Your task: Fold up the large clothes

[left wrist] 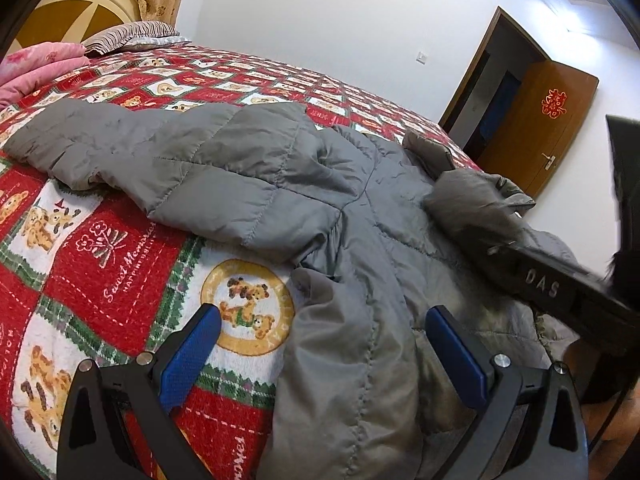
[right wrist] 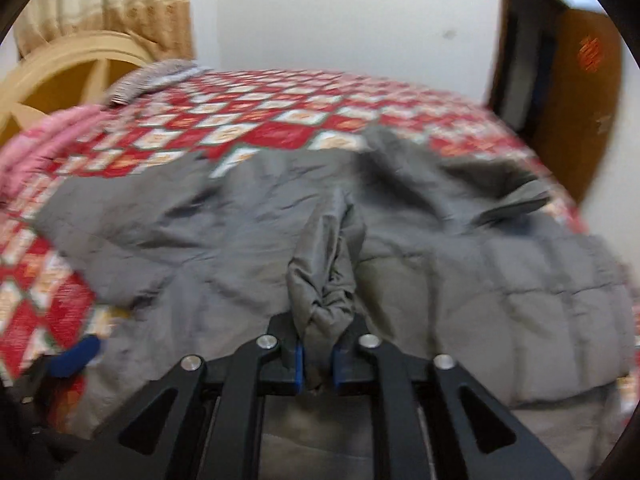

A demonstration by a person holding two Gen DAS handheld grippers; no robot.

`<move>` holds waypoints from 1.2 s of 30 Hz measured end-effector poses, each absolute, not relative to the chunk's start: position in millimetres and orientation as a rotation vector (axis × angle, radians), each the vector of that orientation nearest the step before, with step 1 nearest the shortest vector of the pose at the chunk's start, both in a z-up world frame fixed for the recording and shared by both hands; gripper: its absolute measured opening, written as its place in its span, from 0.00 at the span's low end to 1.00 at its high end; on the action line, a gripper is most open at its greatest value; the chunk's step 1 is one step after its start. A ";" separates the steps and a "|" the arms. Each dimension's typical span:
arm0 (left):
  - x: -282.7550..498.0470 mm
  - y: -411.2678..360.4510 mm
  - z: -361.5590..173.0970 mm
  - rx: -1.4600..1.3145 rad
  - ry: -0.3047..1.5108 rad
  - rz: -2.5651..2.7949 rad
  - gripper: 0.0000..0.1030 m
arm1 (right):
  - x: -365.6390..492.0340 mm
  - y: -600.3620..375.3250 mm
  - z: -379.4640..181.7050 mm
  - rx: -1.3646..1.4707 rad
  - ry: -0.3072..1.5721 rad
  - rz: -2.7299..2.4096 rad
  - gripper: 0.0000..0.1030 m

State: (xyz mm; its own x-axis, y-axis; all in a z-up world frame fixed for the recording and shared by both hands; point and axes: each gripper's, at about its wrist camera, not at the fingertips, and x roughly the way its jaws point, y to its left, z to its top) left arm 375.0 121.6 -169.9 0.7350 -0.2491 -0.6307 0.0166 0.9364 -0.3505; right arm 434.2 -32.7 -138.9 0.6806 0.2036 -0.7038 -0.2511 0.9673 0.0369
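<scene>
Spread across the near part of the bed, a grey quilted padded jacket [left wrist: 280, 184] lies mostly flat, its long axis running roughly from the left side of the left wrist view toward the right edge of the bed, with one sleeve [left wrist: 100, 140] stretched out leftward toward the pillows. A bunched fold of the jacket's fabric [right wrist: 324, 280] rises from the middle of the garment and sits pinched between the blue pads of the right gripper [right wrist: 318, 364], whose jaws stand narrow with the cloth between them. The left gripper [left wrist: 320, 344] hovers over the jacket's near hem with its blue-padded fingers [left wrist: 188, 356] spread wide, one over the bedspread and one over the grey cloth, gripping nothing. Beneath the jacket is a red, white and green patchwork bedspread with teddy-bear pictures [left wrist: 120, 264]. A pink quilt [left wrist: 36, 68] and a striped pillow [left wrist: 128, 36] lie at the headboard end, and a brown wooden door [left wrist: 540, 128] stands open beyond the bed.
</scene>
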 end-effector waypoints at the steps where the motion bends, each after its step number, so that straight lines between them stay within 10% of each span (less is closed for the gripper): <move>1: 374.9 122.1 -169.9 -0.338 0.733 -0.151 0.99 | 433.5 -35.0 -138.4 -0.036 0.794 0.303 0.30; 3: 375.2 122.9 -170.1 -0.338 0.732 -0.152 0.99 | 432.9 -39.8 -130.1 0.037 0.800 0.385 0.54; 6: 375.2 123.4 -169.9 -0.335 0.735 -0.149 0.99 | 419.8 -61.2 -94.3 0.116 0.690 0.400 0.60; 12: 375.8 122.2 -169.9 -0.329 0.737 -0.146 0.99 | 398.5 -164.0 -43.8 0.163 0.543 0.074 0.56; 16: 377.8 118.7 -169.4 -0.306 0.753 -0.129 0.99 | 403.0 -244.2 -72.9 0.190 0.635 -0.271 0.26; 36: 434.6 30.9 -111.2 0.000 0.756 -0.006 0.99 | 405.1 -294.2 -165.4 0.302 0.782 -0.344 0.37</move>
State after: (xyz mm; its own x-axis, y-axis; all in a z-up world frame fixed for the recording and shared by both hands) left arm 434.6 30.9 -111.2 0.7276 -0.0056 -0.6860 0.0056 1.0000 -0.0023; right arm 405.1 -294.2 -165.4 0.6594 -0.1884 -0.7278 0.4089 0.9023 0.1369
